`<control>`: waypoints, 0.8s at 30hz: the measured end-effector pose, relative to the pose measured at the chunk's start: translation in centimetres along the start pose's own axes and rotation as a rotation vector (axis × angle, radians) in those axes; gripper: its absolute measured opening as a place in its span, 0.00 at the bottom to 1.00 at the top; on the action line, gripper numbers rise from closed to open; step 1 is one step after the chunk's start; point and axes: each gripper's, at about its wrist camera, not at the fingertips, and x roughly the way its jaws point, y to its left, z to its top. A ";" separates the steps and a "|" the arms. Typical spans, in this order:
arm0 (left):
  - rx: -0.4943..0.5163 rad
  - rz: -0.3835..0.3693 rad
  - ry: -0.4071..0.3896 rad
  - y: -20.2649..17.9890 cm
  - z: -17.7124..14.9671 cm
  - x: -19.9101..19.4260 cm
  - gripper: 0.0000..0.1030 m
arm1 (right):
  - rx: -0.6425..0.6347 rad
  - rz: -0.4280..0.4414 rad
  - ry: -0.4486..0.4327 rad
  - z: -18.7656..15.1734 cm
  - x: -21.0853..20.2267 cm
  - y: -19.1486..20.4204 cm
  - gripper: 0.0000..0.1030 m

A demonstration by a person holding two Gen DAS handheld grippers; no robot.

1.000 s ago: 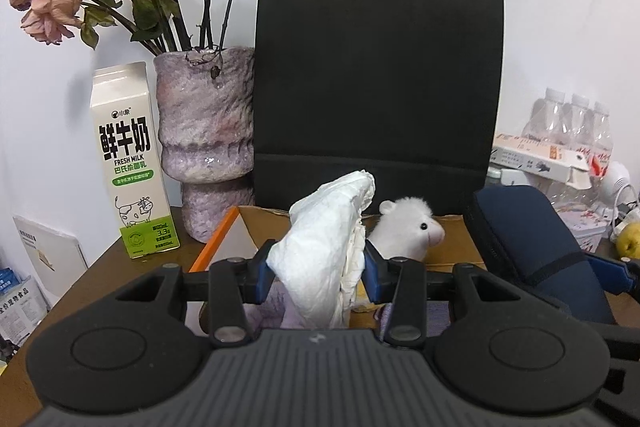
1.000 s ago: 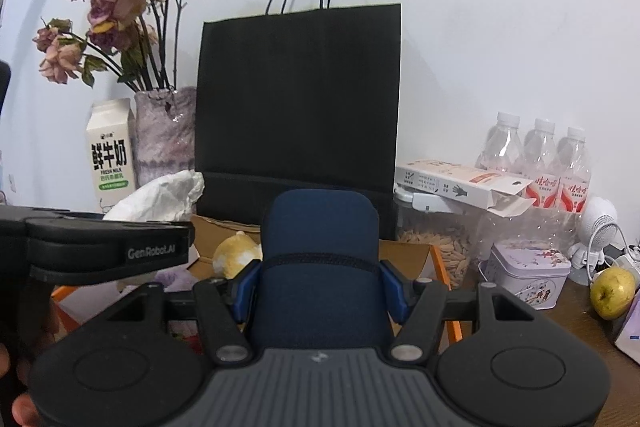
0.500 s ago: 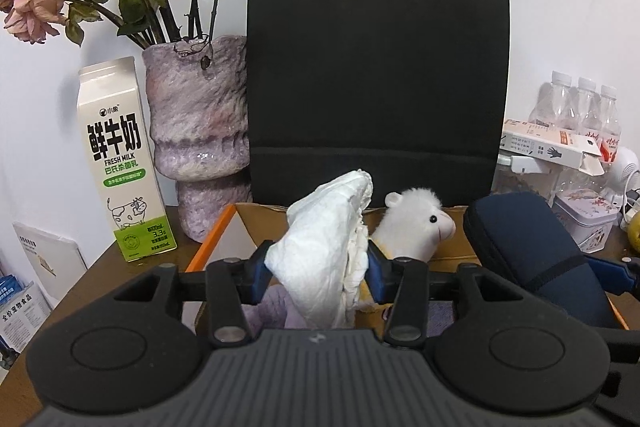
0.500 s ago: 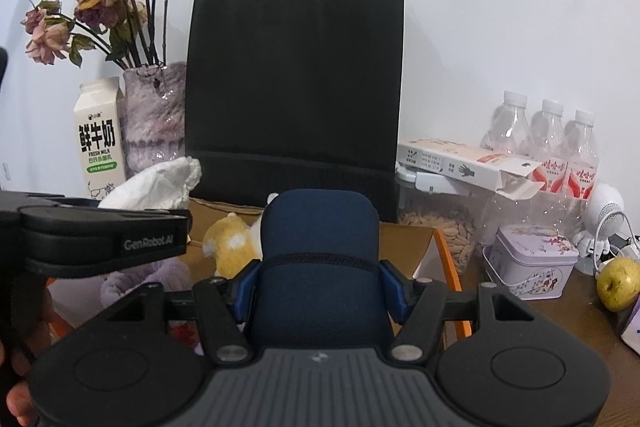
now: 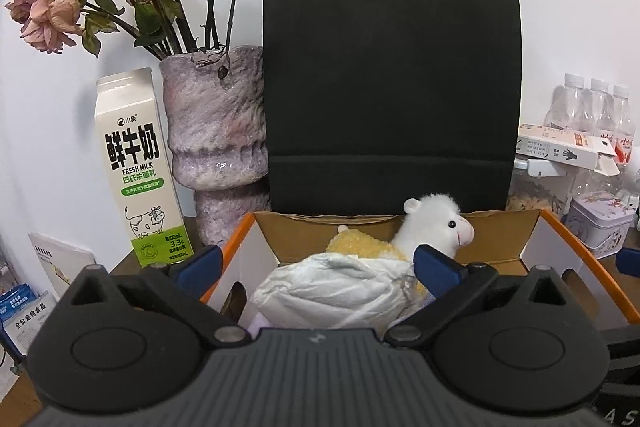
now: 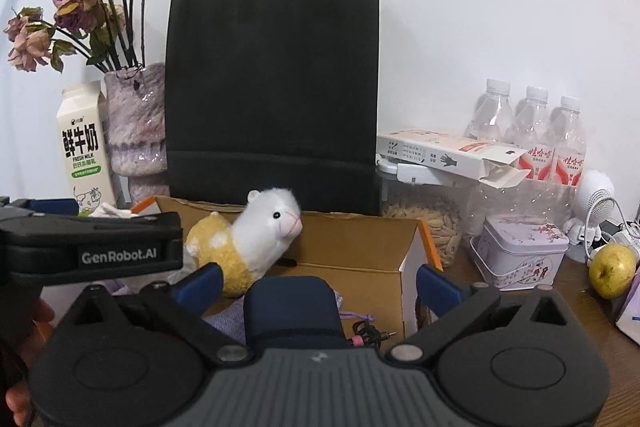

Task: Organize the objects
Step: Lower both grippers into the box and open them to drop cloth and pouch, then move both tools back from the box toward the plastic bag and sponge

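An open cardboard box [image 5: 500, 233] with orange edges stands before a black paper bag. In it lie a white crumpled cloth [image 5: 332, 293], a plush alpaca [image 5: 436, 227] and a dark blue case [image 6: 292, 311]. My left gripper [image 5: 316, 263] is open, its fingers apart on either side of the cloth, which rests loose in the box. My right gripper [image 6: 318, 283] is open over the blue case, its fingers clear of the case sides. The alpaca [image 6: 256, 235] and box [image 6: 360, 247] also show in the right wrist view. The left gripper's body [image 6: 92, 247] shows at left there.
Behind the box stand a black paper bag [image 5: 392, 87], a purple vase of dried roses [image 5: 216, 139] and a milk carton [image 5: 136, 163]. At right are water bottles [image 6: 528, 139], a flat carton [image 6: 448, 155], a seed jar [image 6: 424, 227], a tin [image 6: 520, 251] and an apple [image 6: 612, 269].
Both grippers have opened. The left one let go of the white cloth, which now lies flat in the box. The right one let go of the blue case, which sits lower in the box.
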 end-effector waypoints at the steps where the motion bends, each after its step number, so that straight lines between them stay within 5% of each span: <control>1: -0.002 0.000 -0.001 0.0 0.0 -0.1 1.00 | -0.001 0.000 0.002 0.0 0.0 0.0 1.00; 24: -0.045 -0.033 -0.012 1.3 0.1 -0.9 1.00 | -0.007 0.014 0.011 0.2 -0.7 0.4 1.00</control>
